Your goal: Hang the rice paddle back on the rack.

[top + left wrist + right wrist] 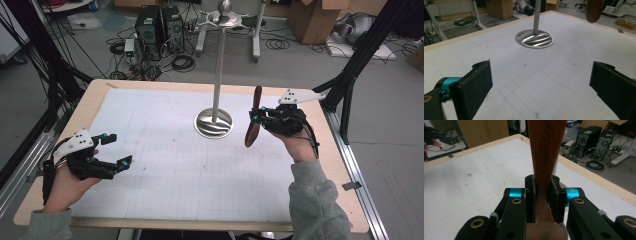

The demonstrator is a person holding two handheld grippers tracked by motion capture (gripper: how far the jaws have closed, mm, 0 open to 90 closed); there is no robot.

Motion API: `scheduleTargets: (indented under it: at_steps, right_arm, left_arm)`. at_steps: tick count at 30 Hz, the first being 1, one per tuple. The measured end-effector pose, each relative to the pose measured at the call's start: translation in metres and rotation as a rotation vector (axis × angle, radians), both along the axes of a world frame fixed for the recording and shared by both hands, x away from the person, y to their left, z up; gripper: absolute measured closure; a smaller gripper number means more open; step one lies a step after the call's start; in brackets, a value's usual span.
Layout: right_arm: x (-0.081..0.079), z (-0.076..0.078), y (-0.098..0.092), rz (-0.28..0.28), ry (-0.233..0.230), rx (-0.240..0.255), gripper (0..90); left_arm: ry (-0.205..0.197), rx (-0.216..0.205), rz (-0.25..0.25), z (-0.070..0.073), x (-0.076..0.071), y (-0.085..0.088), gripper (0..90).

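One wooden spoon (253, 117) is pinched by its handle in the right tongs (256, 118), held upright above the desk (350, 200), bowl end down, just right of the stand (218, 70). In the right gripper view the jaws press on both flat sides of the handle, near where it widens.

The left tongs (114, 148) are spread wide and hold nothing, low over the near left part of the desk.

Risks, as judgement:
- The grip sits near one end of a long piece; a quick turn may let the spoon pivot or slip between the jaws.
- The stand has a tall thin post on a round base (214, 123); a sideways knock from the spoon could tip it.

Clearances: the white mat (175, 180) between the hands is open. The right desk edge lies near the right hand (299, 147); a dark frame post (345, 85) rises just beyond the far right corner.
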State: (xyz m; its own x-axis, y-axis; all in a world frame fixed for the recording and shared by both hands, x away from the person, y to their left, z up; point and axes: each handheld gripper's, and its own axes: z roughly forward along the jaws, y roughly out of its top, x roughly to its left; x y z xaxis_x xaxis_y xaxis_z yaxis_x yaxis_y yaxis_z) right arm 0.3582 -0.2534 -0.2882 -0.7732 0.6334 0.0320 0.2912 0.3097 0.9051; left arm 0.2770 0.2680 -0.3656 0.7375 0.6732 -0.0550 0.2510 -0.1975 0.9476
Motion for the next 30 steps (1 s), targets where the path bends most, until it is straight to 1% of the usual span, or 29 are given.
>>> scheduleTargets:
  at_steps: [3, 5, 7, 9, 11, 12, 13, 14, 17, 21, 22, 26, 27, 28, 30]
  right_arm:
    - [0.003, 0.004, 0.0, -0.001, -0.008, -0.023, 77.6]
    - [0.004, 0.008, -0.001, 0.0, -0.014, -0.023, 77.5]
    - [0.006, 0.013, -0.003, -0.001, -0.024, -0.012, 77.6]
    - [0.007, 0.018, -0.006, -0.001, -0.041, 0.019, 77.5]
    - [0.007, 0.021, -0.009, 0.005, -0.04, 0.046, 77.6]
    - [0.009, 0.023, -0.01, 0.006, -0.055, 0.044, 77.5]
    - [0.009, 0.024, -0.01, 0.007, -0.051, 0.042, 77.6]
    - [0.01, 0.025, -0.01, 0.005, -0.057, 0.042, 77.6]
    - [0.013, 0.028, -0.009, -0.001, -0.052, 0.039, 77.6]
    - [0.018, 0.034, -0.007, -0.002, -0.055, 0.025, 77.6]
    - [0.019, 0.036, -0.006, -0.004, -0.049, 0.029, 77.6]
    - [0.025, 0.041, -0.001, 0.0, -0.038, 0.01, 77.6]
    - [0.027, 0.043, 0.0, 0.001, -0.044, 0.004, 77.6]
    - [0.028, 0.044, 0.001, -0.007, -0.043, 0.003, 77.6]
    - [0.03, 0.048, 0.002, -0.006, -0.044, 0.009, 77.6]
  left_arm:
    - [0.0, -0.003, 0.002, 0.0, -0.001, 0.001, 5.0]
    - [0.002, 0.003, 0.004, -0.001, -0.001, 0.001, 5.0]
    - [0.002, 0.005, 0.005, -0.001, -0.001, 0.001, 5.0]
    - [0.004, 0.018, 0.011, -0.002, -0.001, 0.001, 4.9]
    - [0.006, 0.018, 0.007, -0.002, -0.001, 0.0, 5.0]
    - [0.007, 0.017, 0.006, -0.003, -0.001, 0.0, 5.0]
    - [0.008, 0.018, 0.006, -0.003, -0.001, 0.0, 5.0]
    - [0.008, 0.018, 0.006, -0.003, -0.001, 0.0, 5.0]
    - [0.006, 0.015, 0.004, -0.003, -0.001, 0.0, 5.0]
    - [0.012, 0.023, 0.004, -0.004, -0.001, 0.0, 5.0]
    - [0.013, 0.021, 0.006, -0.004, -0.001, 0.0, 5.0]
    - [0.014, 0.016, 0.007, -0.004, -0.001, 0.001, 5.0]
    - [0.014, 0.014, 0.006, -0.004, -0.001, 0.001, 4.9]
    - [0.013, 0.016, 0.004, -0.004, -0.001, 0.001, 5.0]
    - [0.013, 0.015, 0.005, -0.004, -0.001, 0.001, 5.0]
